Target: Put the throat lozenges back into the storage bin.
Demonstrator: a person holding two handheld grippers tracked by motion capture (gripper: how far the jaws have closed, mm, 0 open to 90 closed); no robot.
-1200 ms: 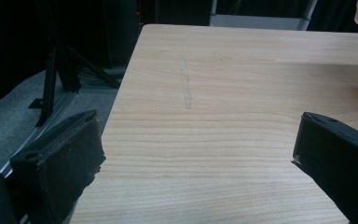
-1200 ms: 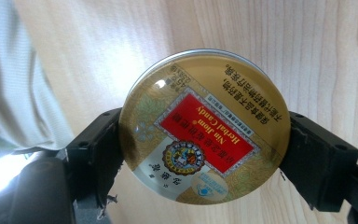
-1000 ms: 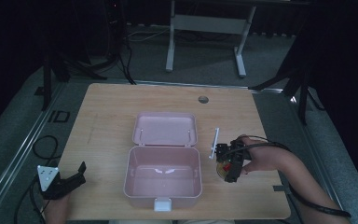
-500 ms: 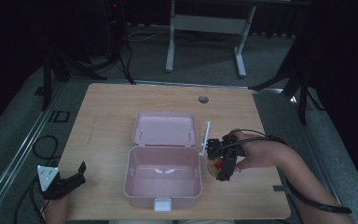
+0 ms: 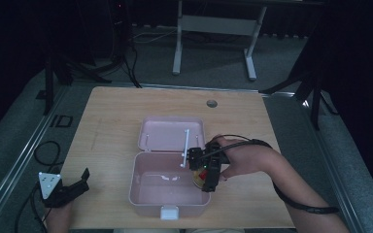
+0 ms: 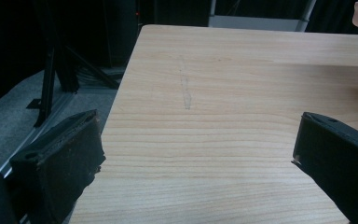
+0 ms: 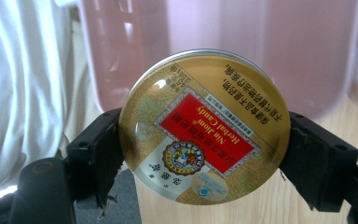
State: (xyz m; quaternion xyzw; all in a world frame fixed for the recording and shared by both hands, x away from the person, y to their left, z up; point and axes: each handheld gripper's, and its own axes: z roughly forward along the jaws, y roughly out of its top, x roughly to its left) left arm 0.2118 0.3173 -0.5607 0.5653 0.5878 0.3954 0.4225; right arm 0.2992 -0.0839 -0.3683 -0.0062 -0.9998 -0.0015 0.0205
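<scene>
Wooden table (image 5: 111,126): right tool (image 7: 200,154) clamps a candy tin (image 7: 204,126) (left tool (image 6: 200,154) gaping).

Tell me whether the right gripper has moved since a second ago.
Yes. The right gripper, shut on the candy tin, has moved leftward from the bare table to the pink box's right rim.
</scene>
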